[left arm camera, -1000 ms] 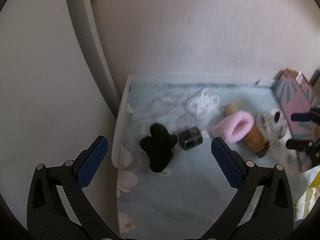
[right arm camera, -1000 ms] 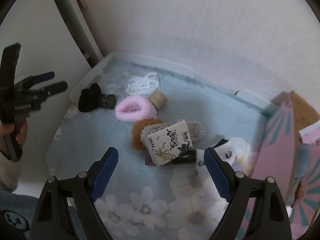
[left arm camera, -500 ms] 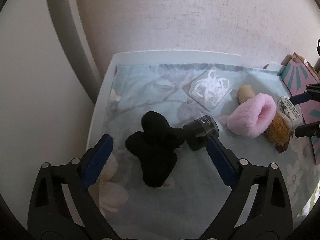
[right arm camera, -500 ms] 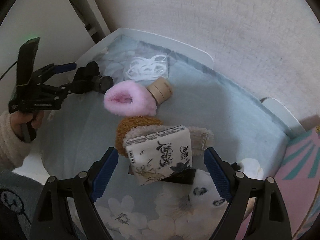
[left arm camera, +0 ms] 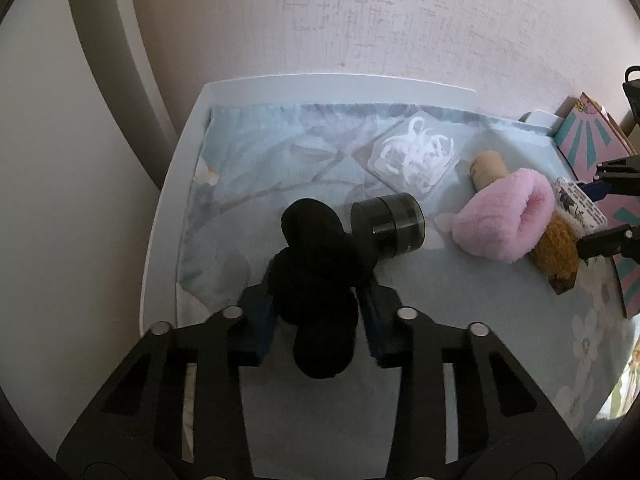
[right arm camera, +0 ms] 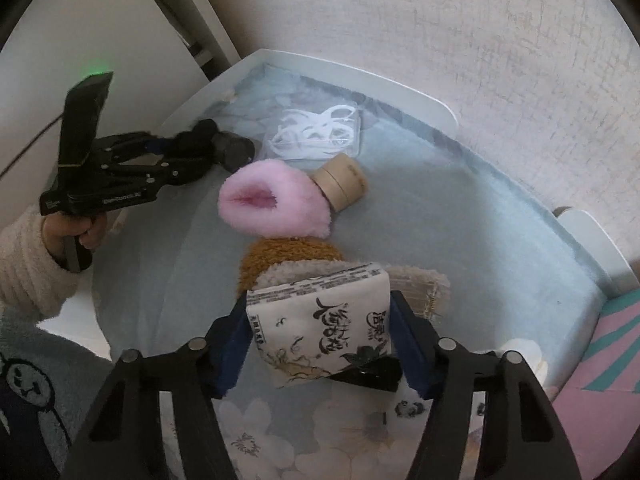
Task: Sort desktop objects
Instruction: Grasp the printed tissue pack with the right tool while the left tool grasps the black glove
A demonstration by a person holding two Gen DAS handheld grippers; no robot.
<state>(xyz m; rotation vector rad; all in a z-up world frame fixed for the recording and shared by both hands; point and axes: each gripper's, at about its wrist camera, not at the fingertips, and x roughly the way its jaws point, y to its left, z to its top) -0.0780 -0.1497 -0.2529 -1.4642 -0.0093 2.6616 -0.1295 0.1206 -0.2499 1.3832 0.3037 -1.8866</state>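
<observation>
Black and soft, a knotted fabric bundle (left arm camera: 316, 292) is lying near the left end of the desk (left arm camera: 176, 184), on a pale blue flowered cloth (left arm camera: 472, 316), and the left gripper (left arm camera: 316, 320) is closing on it, its blue-padded jaws pressing into the bundle's sides. A dark round jar (left arm camera: 390, 224) is lying on its side just beside the bundle, touching its upper right edge. Behind the jar, a clear packet of white loops (left arm camera: 416, 156) is resting flat on the cloth. To the right of it, a tan cardboard tube (left arm camera: 488, 166) is lying against a fluffy pink cuff (left arm camera: 506, 216), and a brown fuzzy piece (left arm camera: 554, 252) is sitting just past the cuff. In the right wrist view, the right gripper (right arm camera: 320, 344) is closing around a white tissue pack (right arm camera: 320, 332) printed with black characters; the jaws are standing about half open, both blue pads meeting the pack's sides. The pack is lying on top of the brown fuzzy piece and a beige fleecy piece (right arm camera: 416, 280), with a small black item (right arm camera: 368, 372) under its near edge. The person's left hand (right arm camera: 78, 228), in a cream ribbed sleeve (right arm camera: 28, 264), is gripping the left gripper's handle at the desk's left side. A pink and teal striped box (right arm camera: 616, 340) is standing at the right end.
</observation>
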